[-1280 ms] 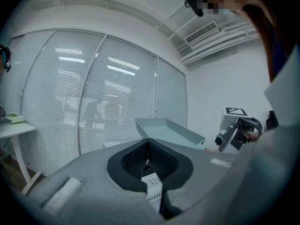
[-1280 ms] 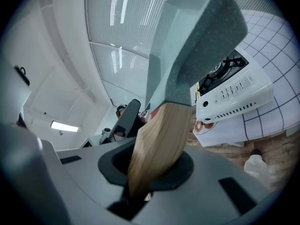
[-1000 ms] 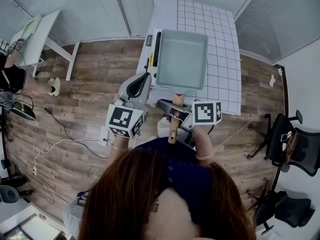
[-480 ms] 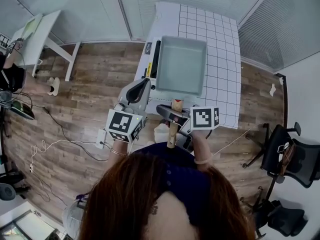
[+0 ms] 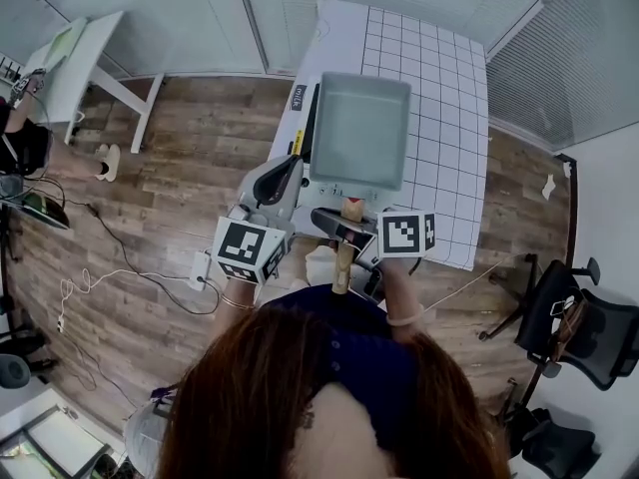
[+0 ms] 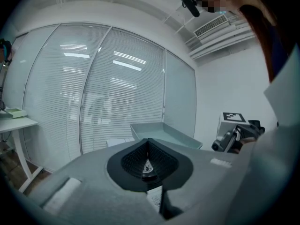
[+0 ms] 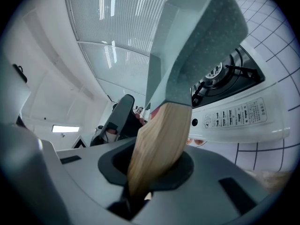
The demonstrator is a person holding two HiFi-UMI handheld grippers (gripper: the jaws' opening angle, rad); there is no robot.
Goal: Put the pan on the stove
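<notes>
One pan (image 5: 361,131), gripped — right gripper (image 5: 345,226), above stove (image 5: 299,126)

Below me lies a brown wood-plank floor (image 5: 170,168); thin white cables (image 5: 120,279) trail near its left edge; a small white desk (image 5: 75,63) stands at its far left corner; black wheeled office chairs (image 5: 587,332) sit along its right edge; a white gridded tabletop (image 5: 449,88) stands ahead; pale slatted window blinds (image 6: 117,93) reflect strip lights.
</notes>
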